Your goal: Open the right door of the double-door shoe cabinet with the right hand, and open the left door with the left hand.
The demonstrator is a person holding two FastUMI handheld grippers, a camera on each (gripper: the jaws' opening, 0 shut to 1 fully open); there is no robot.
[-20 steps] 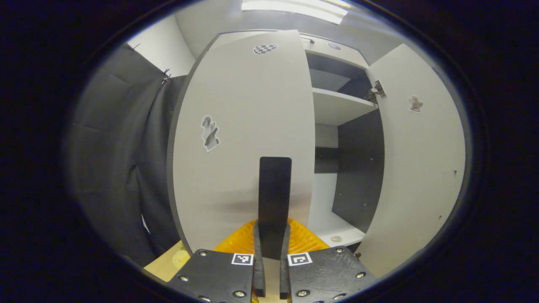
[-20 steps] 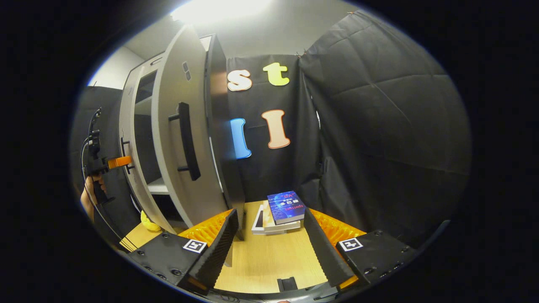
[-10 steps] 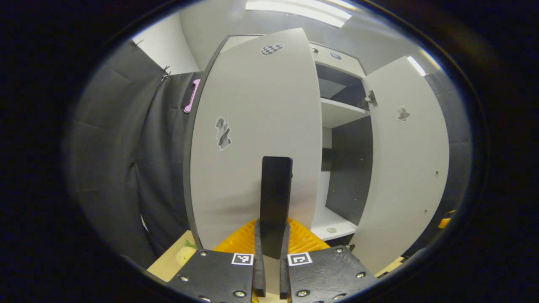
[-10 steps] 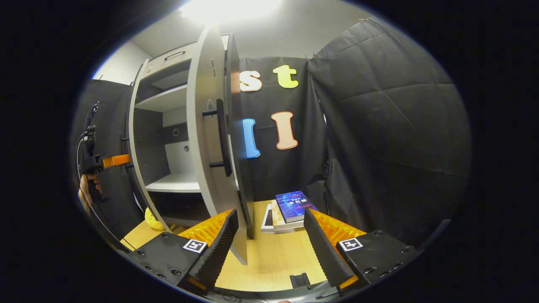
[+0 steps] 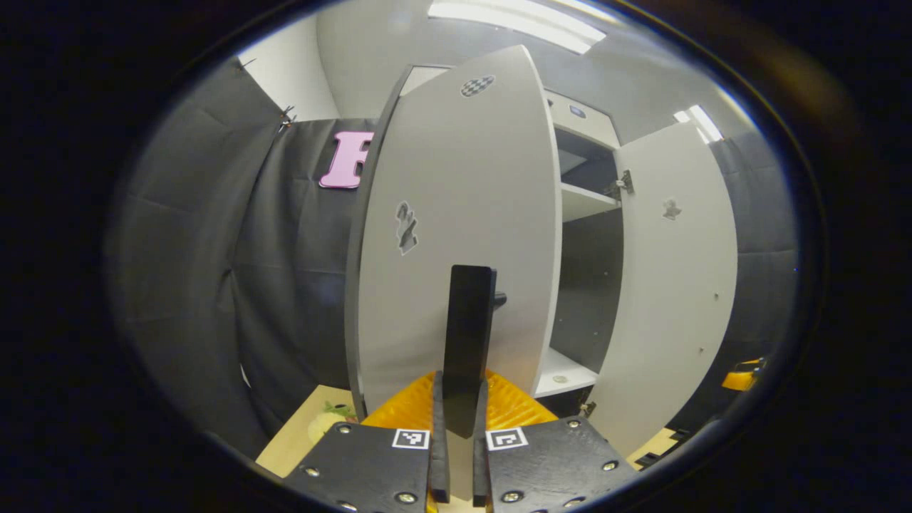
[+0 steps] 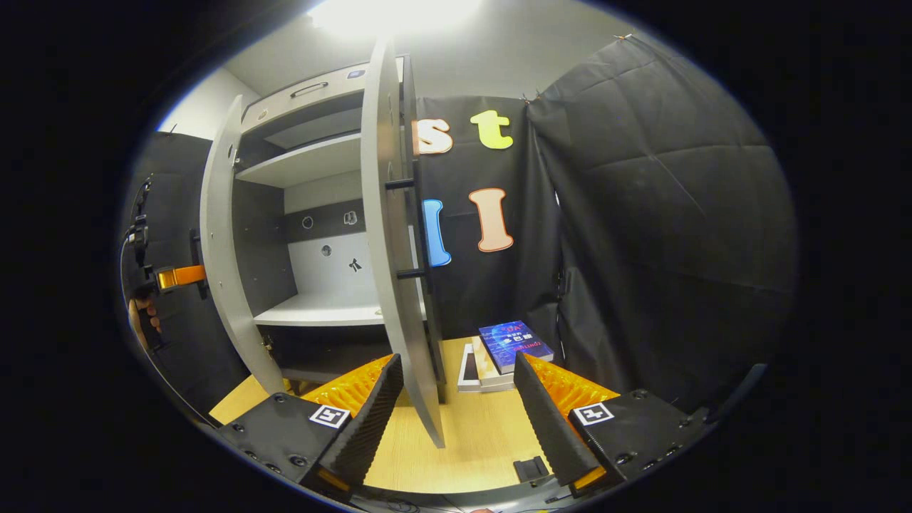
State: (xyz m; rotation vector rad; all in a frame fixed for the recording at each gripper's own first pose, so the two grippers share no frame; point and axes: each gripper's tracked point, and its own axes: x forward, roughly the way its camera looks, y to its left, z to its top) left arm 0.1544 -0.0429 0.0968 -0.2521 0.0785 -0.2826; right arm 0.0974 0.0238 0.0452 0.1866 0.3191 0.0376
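Left tool (image 5: 456, 427) clamped on left door's handle (image 5: 468, 342), right tool (image 6: 456, 420) wide open and empty, right door (image 6: 399, 285) edge-on at 12 o'clock, books (image 6: 509, 349) on counter (image 6: 470, 442) at 1 o'clock.

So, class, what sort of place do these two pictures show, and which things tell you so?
Probably a staged recording booth rather than a home: black cloth walls hang around a grey shoe cabinet standing on a wooden tabletop, with a stack of books beside it.

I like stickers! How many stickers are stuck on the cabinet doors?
3. A checkered sticker atop the grey left door, a dark sticker mid-door, a small sticker on the right door. Others may hide.
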